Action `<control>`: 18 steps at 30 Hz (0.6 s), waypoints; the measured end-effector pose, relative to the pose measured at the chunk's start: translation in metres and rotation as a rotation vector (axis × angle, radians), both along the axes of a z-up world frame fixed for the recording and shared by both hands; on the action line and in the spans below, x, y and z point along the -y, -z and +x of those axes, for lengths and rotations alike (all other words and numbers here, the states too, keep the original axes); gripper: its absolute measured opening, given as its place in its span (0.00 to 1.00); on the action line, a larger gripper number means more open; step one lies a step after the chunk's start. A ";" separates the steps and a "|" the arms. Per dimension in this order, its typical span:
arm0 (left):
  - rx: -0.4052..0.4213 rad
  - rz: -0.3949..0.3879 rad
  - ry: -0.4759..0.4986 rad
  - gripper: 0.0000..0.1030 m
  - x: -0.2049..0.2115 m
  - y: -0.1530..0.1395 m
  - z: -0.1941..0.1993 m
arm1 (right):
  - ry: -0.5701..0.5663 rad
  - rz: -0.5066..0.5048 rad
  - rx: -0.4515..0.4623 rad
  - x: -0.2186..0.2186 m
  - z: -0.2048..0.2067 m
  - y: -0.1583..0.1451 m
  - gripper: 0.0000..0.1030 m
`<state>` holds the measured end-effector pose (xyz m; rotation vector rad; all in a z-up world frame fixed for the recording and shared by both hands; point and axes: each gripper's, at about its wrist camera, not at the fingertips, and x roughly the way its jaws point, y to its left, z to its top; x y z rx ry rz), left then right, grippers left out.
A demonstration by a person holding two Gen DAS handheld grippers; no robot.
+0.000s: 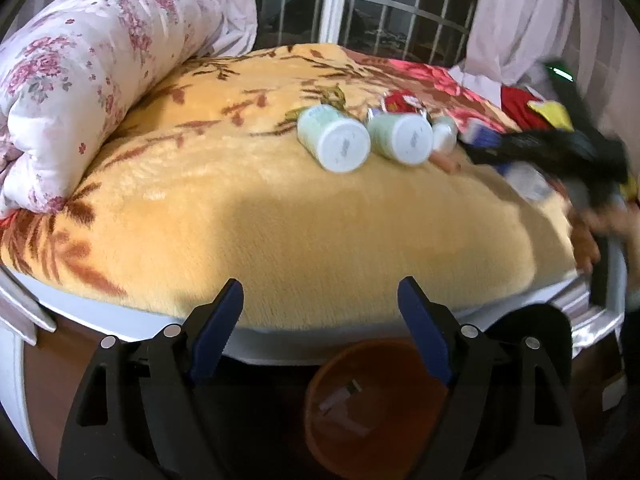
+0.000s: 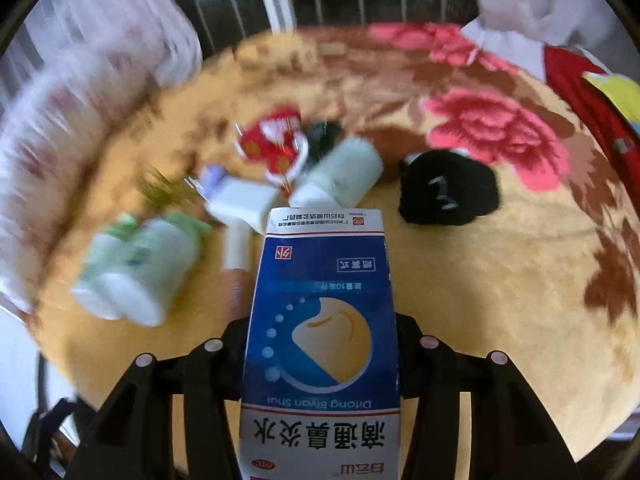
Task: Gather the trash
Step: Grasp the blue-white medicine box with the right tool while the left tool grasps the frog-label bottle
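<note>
Your right gripper (image 2: pixel 322 344) is clamped on a blue-and-white medicine carton (image 2: pixel 322 320), its pads pressing the long sides near the lower half — the box stands out ahead of the fingers, above the yellow floral blanket (image 2: pixel 500 280). I judge it light and thin-walled: cardboard like this crushes under a hard squeeze and can swivel if held by one edge, so a grip across the flat sides near the middle suits it. The printing reads upside down from this camera: "Ditong Biyan Shui" in Latin letters, large Chinese characters beneath, and a small red logo; the finer lines are too small to make out.

Your left gripper (image 1: pixel 320 324) hangs open and empty at the near edge of the bed, directly over an orange waste bin (image 1: pixel 372 408) on the floor.

More trash lies on the blanket: two pale green bottles (image 1: pixel 334 138) lying on their sides — round and smooth, likely to roll — a red wrapper (image 2: pixel 276 142) and a black crumpled item (image 2: pixel 448 190) with a white mark.
</note>
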<state>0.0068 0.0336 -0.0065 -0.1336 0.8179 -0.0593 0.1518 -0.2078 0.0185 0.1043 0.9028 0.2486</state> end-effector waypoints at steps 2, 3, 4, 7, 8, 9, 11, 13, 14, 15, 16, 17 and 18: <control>0.017 -0.014 -0.005 0.75 0.001 -0.008 0.013 | 0.010 0.043 0.089 0.011 -0.031 -0.009 0.48; 0.023 -0.014 -0.009 0.75 0.002 -0.010 0.020 | 0.010 0.065 0.108 0.013 -0.040 -0.010 0.48; 0.029 -0.012 -0.013 0.76 0.004 -0.012 0.029 | 0.007 0.094 0.124 0.016 -0.051 -0.011 0.48; 0.007 -0.013 -0.043 0.76 0.009 -0.012 0.062 | -0.005 0.180 0.148 0.024 -0.080 -0.008 0.49; 0.003 -0.018 -0.050 0.76 0.010 -0.011 0.069 | -0.007 0.196 0.158 0.025 -0.087 -0.007 0.49; -0.004 -0.020 -0.064 0.76 0.011 -0.010 0.080 | -0.010 0.201 0.166 0.025 -0.089 -0.006 0.49; -0.008 0.002 -0.087 0.76 0.016 -0.008 0.098 | -0.020 0.187 0.183 0.027 -0.096 -0.004 0.49; -0.006 0.035 -0.099 0.76 0.019 -0.006 0.111 | -0.028 0.170 0.196 0.028 -0.099 -0.003 0.49; -0.006 0.065 -0.112 0.76 0.022 -0.003 0.121 | -0.040 0.173 0.194 0.029 -0.099 -0.002 0.49; -0.010 0.082 -0.122 0.76 0.022 -0.001 0.127 | -0.044 0.177 0.192 0.031 -0.100 -0.001 0.49; -0.018 0.096 -0.130 0.76 0.021 0.002 0.134 | -0.044 0.182 0.191 0.033 -0.100 0.000 0.49; -0.032 0.101 -0.143 0.76 0.020 0.006 0.143 | -0.046 0.190 0.188 0.034 -0.099 0.001 0.49; -0.042 0.097 -0.154 0.76 0.018 0.009 0.150 | -0.049 0.194 0.186 0.034 -0.098 0.002 0.49</control>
